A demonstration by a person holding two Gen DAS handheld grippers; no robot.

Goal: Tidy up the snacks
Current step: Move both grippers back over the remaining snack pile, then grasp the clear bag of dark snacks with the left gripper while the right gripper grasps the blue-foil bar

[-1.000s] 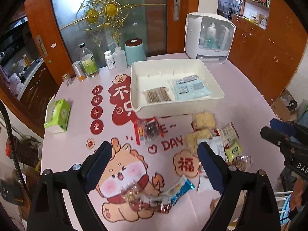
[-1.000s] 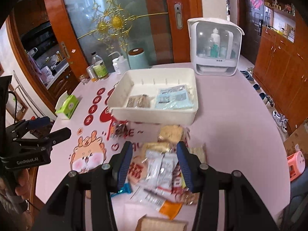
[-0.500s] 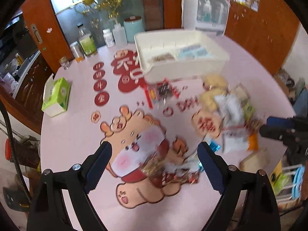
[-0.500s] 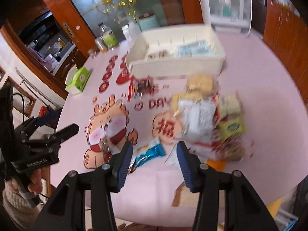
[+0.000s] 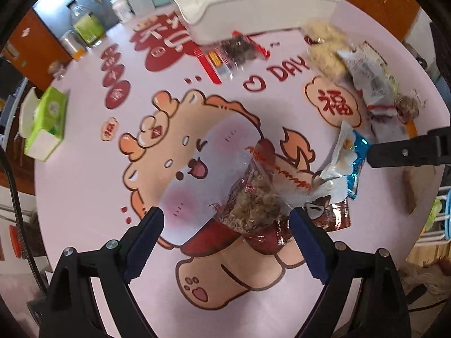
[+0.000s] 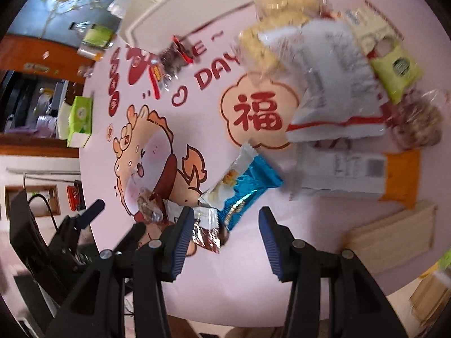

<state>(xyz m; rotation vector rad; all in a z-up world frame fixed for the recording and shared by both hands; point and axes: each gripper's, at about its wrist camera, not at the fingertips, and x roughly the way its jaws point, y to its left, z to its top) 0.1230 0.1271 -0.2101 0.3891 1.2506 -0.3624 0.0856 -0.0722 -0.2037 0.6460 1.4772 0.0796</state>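
While both tongs (image 5: 225,242) (image 6: 222,235) gape, mat (image 5: 84,197) reads "DAY", "福".

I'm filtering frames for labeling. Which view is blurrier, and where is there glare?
Right wrist view: motion-smeared throughout, worst on the snack pile. Left wrist view: sharper near the clear snack packet, blurred toward the white bin; a pale sheen crosses the tablecloth.

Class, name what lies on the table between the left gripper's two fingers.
In the left wrist view, a clear packet of shredded snack lies between the open left gripper's fingers.

One white bin (image 5: 253,2), two grippers (image 5: 225,242)
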